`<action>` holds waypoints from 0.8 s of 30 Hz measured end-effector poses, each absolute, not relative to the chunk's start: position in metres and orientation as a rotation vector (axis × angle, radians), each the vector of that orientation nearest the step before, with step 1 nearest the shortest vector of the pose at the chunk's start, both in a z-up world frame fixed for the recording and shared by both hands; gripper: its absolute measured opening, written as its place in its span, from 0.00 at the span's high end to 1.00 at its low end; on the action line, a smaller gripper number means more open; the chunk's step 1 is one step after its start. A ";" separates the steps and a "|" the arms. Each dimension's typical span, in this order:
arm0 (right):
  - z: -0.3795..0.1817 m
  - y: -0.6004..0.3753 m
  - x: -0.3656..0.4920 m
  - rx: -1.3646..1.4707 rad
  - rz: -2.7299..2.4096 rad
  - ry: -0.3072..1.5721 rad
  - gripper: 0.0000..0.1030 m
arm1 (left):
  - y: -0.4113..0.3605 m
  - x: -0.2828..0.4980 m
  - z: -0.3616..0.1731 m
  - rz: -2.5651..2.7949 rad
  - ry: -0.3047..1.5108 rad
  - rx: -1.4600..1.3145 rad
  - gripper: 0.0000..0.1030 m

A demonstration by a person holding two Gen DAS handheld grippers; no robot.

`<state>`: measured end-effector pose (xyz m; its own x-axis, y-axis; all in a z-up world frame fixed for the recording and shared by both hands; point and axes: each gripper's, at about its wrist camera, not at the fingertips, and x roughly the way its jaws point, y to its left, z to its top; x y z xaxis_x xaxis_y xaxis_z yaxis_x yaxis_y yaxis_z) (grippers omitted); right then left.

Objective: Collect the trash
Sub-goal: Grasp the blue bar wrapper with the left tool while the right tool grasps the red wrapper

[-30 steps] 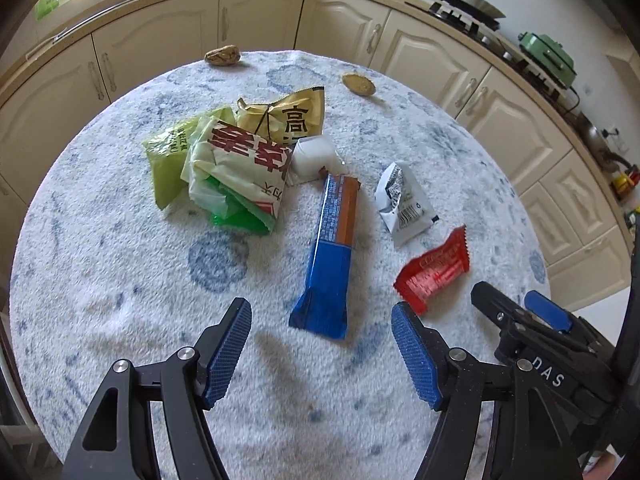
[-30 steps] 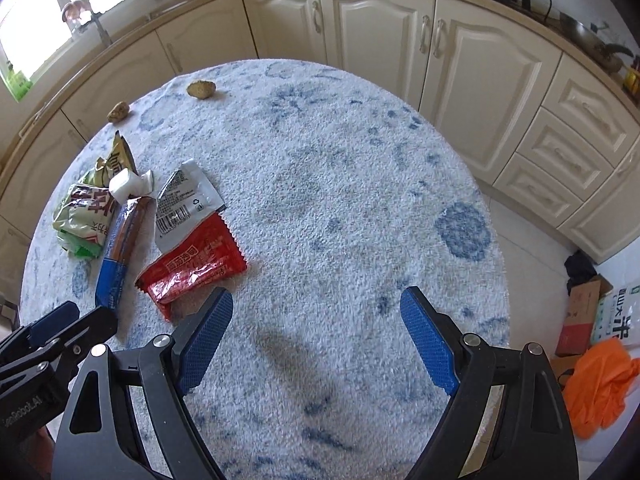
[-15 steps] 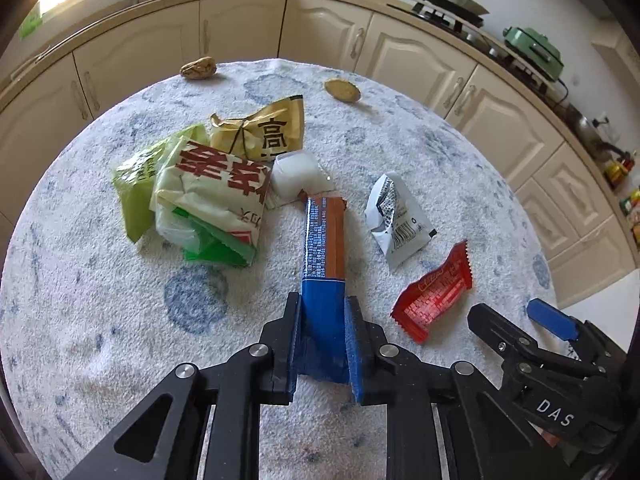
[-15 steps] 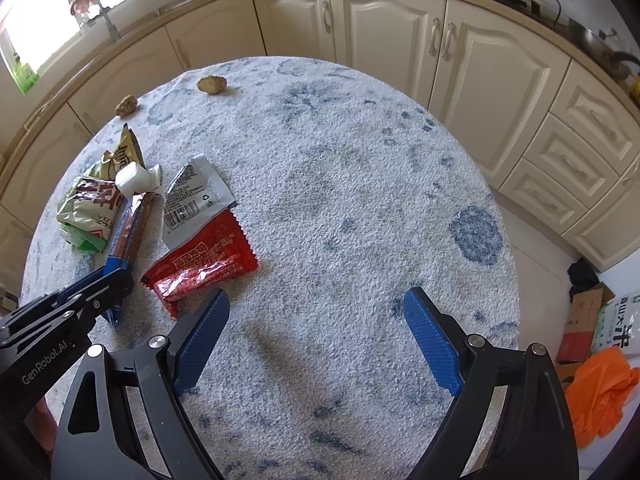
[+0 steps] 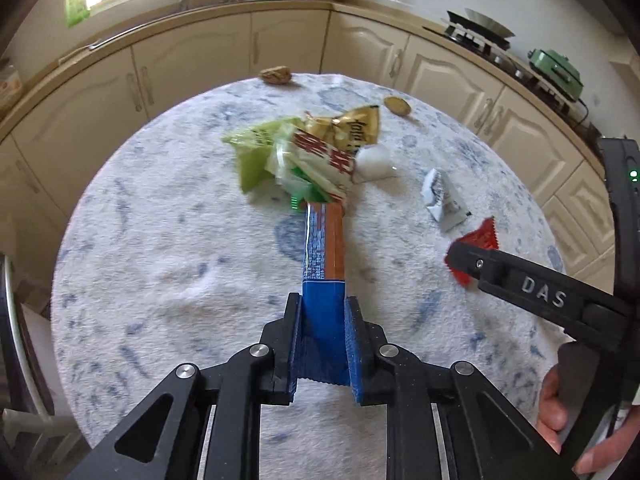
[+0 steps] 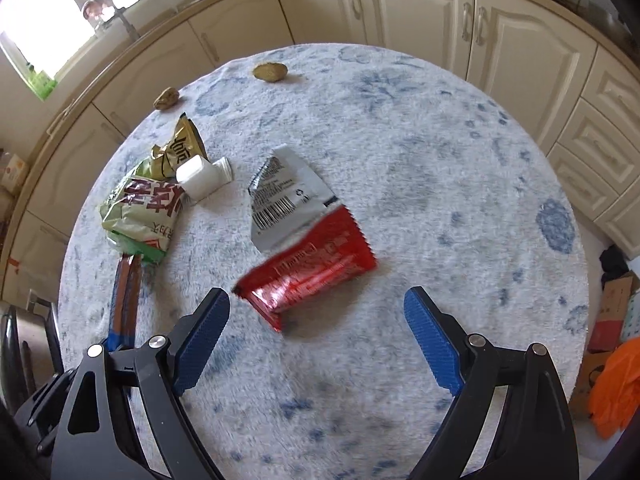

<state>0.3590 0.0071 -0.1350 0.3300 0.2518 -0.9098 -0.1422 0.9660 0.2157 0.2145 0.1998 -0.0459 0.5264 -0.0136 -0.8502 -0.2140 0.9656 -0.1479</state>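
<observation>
My left gripper (image 5: 322, 312) is shut on the near end of a long blue and orange wrapper (image 5: 325, 248), which also shows in the right wrist view (image 6: 126, 292); its far end reaches under a pile of green, white and gold bags (image 5: 304, 152). My right gripper (image 6: 316, 320) is open and empty, just short of a red wrapper (image 6: 312, 268) that lies between its fingers' line. A white and grey wrapper (image 6: 284, 196) lies just beyond the red one. A small white bottle (image 6: 202, 176) lies on its side by the bags.
A round table with a blue-patterned white cloth (image 6: 440, 160) holds everything. Two brown lumps (image 6: 271, 72) (image 6: 167, 98) sit at its far edge. Cream kitchen cabinets (image 6: 400, 4) curve behind. Orange cloth and boxes (image 6: 612, 380) lie on the floor at right.
My left gripper closed on the blue wrapper and lifted its near end, dragging it toward me. My right gripper moved forward and left, up to the red wrapper, staying open.
</observation>
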 end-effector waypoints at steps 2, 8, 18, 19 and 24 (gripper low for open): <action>-0.137 0.016 0.361 0.068 0.223 1.189 0.11 | 0.204 0.211 -0.044 0.130 1.010 -0.256 0.84; -0.141 0.035 0.352 -0.108 0.225 1.110 0.28 | 0.218 0.204 -0.049 0.143 1.035 -0.300 0.81; -0.132 -0.005 0.315 -0.136 0.485 1.132 0.66 | 0.233 0.205 -0.059 0.175 1.061 -0.383 0.54; -0.132 -0.007 0.315 -0.143 0.464 1.128 0.59 | 0.232 0.206 -0.059 0.182 1.056 -0.392 0.49; -0.136 -0.003 0.321 -0.140 0.396 1.129 0.20 | 0.225 0.210 -0.064 0.214 1.020 -0.365 0.45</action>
<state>0.3209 -0.0034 -0.1360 0.3669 0.2370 -0.8996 -0.3771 0.9219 0.0890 0.2095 0.2253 -0.0635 0.5099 0.0047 -0.8602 -0.3408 0.9193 -0.1970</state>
